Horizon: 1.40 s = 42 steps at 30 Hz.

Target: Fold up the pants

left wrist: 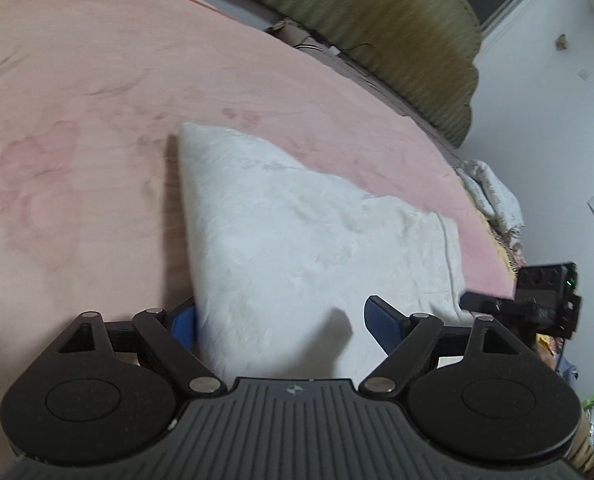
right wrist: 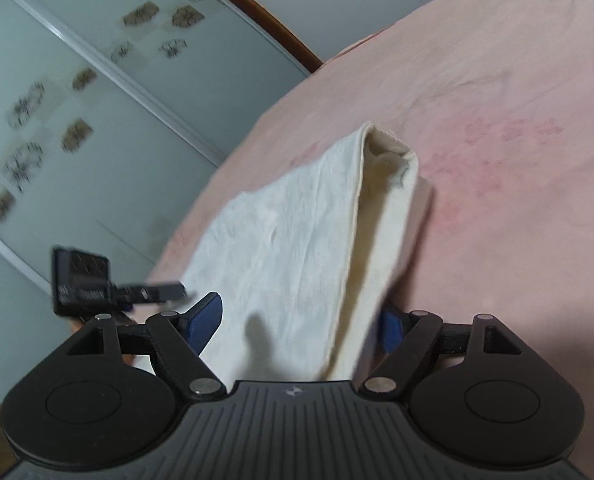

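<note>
The white pants [left wrist: 297, 240] lie folded lengthwise on the pink bed cover [left wrist: 77, 120]. My left gripper [left wrist: 281, 320] is open, its blue pads either side of the near end of the pants; the left pad is partly hidden behind the cloth edge. In the right wrist view the pants [right wrist: 297, 248] show a folded edge and an open end at the far tip. My right gripper [right wrist: 301, 320] is open, straddling the near end, its right pad partly hidden behind the cloth. Each gripper shows in the other's view: the right one [left wrist: 537, 300], the left one [right wrist: 97, 284].
An olive-green padded headboard [left wrist: 377, 32] stands behind the bed. Patterned bedding [left wrist: 493, 196] lies at the bed's right side. A wardrobe with frosted, patterned sliding doors [right wrist: 77, 120] stands beyond the bed edge. A white wall [left wrist: 545, 128] and a window are at the right.
</note>
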Tool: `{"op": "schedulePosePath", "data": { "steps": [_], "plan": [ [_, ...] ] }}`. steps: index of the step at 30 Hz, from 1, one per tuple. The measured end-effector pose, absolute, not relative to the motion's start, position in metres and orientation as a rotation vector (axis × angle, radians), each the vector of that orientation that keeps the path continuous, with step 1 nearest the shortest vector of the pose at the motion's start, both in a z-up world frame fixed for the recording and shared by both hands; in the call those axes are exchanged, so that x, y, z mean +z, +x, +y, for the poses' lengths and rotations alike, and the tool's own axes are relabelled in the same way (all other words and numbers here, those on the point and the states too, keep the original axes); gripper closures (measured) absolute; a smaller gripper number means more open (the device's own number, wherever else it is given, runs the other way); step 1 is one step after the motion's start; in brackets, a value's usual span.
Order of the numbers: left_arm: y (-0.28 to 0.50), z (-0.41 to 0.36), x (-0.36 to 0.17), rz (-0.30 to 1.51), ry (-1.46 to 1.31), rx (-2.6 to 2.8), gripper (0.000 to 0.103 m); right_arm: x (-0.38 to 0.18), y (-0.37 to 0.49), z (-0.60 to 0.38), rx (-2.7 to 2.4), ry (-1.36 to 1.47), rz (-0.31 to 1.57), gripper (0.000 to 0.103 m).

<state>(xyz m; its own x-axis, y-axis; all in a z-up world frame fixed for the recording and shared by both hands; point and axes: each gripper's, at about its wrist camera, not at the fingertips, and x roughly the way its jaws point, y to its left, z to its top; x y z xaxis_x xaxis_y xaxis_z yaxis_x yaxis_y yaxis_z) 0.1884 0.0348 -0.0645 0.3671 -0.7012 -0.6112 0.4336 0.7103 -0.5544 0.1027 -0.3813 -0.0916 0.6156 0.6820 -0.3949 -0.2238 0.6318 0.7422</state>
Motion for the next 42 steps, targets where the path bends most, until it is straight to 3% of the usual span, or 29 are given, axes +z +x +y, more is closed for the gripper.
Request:
{"op": "schedulePosePath", "data": {
  "steps": [2, 4, 5, 7, 9, 12, 20, 25, 26, 28, 30, 31, 33, 37, 42],
  "plan": [
    [0.193, 0.029, -0.069, 0.936, -0.34, -0.742, 0.027, -0.091, 0.11, -0.373, 0.568, 0.674, 0.729, 0.028],
    [0.193, 0.024, -0.068, 0.936, -0.313, -0.704, 0.054, -0.091, 0.112, -0.367, 0.53, 0.65, 0.741, 0.049],
    [0.193, 0.025, -0.067, 0.928, -0.299, -0.685, 0.061, -0.093, 0.11, -0.367, 0.522, 0.666, 0.742, 0.06],
    [0.187, 0.03, -0.067, 0.903, -0.307, -0.68, 0.079, -0.095, 0.104, -0.366, 0.52, 0.687, 0.729, 0.069],
    [0.179, 0.034, -0.063, 0.863, -0.318, -0.685, 0.087, -0.091, 0.097, -0.361, 0.53, 0.679, 0.699, 0.076],
    [0.161, 0.029, -0.047, 0.761, -0.234, -0.684, 0.09, -0.073, 0.093, -0.352, 0.534, 0.603, 0.654, 0.079],
    [0.181, 0.013, -0.002, 0.551, -0.028, -0.611, 0.09, -0.022, 0.156, -0.33, 0.544, 0.409, 0.576, 0.079],
    [0.237, 0.017, -0.014, 0.652, -0.071, -0.519, 0.089, -0.053, 0.218, -0.326, 0.485, 0.467, 0.662, 0.078],
    [0.246, 0.016, -0.022, 0.689, -0.069, -0.504, 0.088, -0.064, 0.226, -0.326, 0.448, 0.481, 0.703, 0.074],
    [0.261, 0.015, -0.037, 0.755, -0.041, -0.453, 0.076, -0.079, 0.23, -0.328, 0.384, 0.498, 0.753, 0.058],
    [0.262, 0.017, -0.041, 0.759, -0.035, -0.43, 0.063, -0.08, 0.218, -0.335, 0.372, 0.552, 0.728, 0.055],
    [0.258, 0.019, -0.039, 0.747, -0.046, -0.429, 0.061, -0.076, 0.209, -0.339, 0.336, 0.549, 0.719, 0.055],
    [0.246, 0.024, -0.03, 0.72, -0.044, -0.41, 0.055, -0.059, 0.186, -0.339, 0.218, 0.466, 0.672, 0.05],
    [0.2, 0.027, -0.012, 0.603, 0.009, -0.36, 0.035, -0.023, 0.135, -0.315, 0.228, 0.293, 0.552, 0.049],
    [0.163, -0.011, -0.026, 0.575, 0.192, -0.368, 0.035, -0.031, 0.119, -0.275, 0.474, 0.273, 0.64, 0.043]
  ]
}}
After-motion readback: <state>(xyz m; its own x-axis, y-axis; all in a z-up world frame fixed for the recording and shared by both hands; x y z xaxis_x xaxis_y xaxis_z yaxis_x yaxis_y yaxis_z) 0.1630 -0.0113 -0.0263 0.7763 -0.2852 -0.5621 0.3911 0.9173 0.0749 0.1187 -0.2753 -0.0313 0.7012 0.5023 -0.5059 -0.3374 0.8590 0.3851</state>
